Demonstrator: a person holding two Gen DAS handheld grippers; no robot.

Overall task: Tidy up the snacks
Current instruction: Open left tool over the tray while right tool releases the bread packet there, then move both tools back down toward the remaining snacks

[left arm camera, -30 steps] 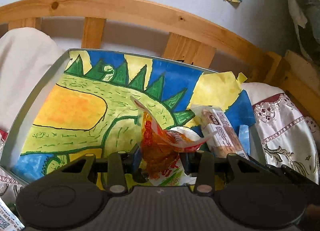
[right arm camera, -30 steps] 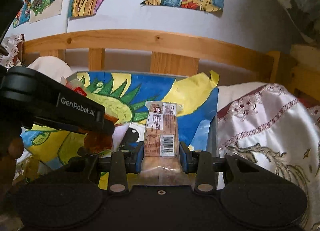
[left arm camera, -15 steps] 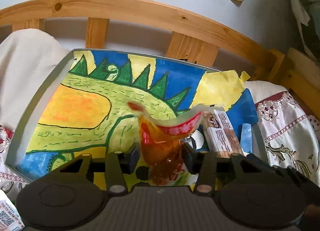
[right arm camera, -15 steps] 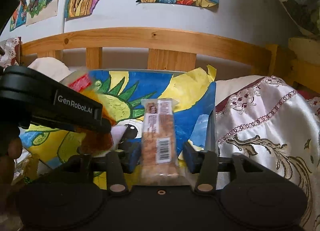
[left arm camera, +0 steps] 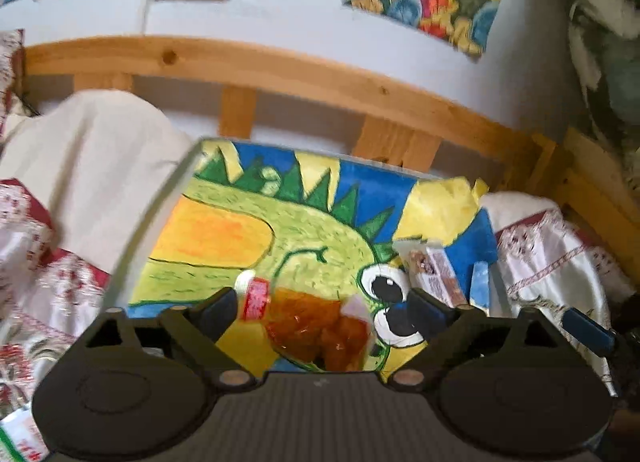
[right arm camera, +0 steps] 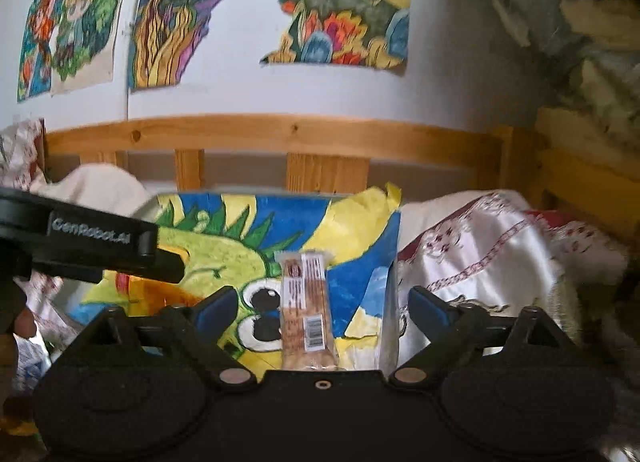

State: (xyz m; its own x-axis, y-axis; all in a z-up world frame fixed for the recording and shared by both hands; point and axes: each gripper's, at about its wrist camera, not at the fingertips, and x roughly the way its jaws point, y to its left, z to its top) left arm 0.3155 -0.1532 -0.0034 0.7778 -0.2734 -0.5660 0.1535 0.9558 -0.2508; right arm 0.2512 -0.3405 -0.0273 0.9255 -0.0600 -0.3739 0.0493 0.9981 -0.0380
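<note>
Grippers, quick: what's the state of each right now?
Left gripper: opening, orange snack bag lies loose between.
Right gripper: opening, wrapped bar released.

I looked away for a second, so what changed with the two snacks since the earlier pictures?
Both were let go. The left tool is opening, and the orange snack bag now lies loose on the painted tray. The right tool is opening too, off the snack bar. The tray stayed where it was.

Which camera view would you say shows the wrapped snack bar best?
The right wrist view: the snack bar lies lengthwise, centred and unblocked, barcode visible, between the opening right gripper fingers. The left wrist view shows it blurred at the right.
</note>
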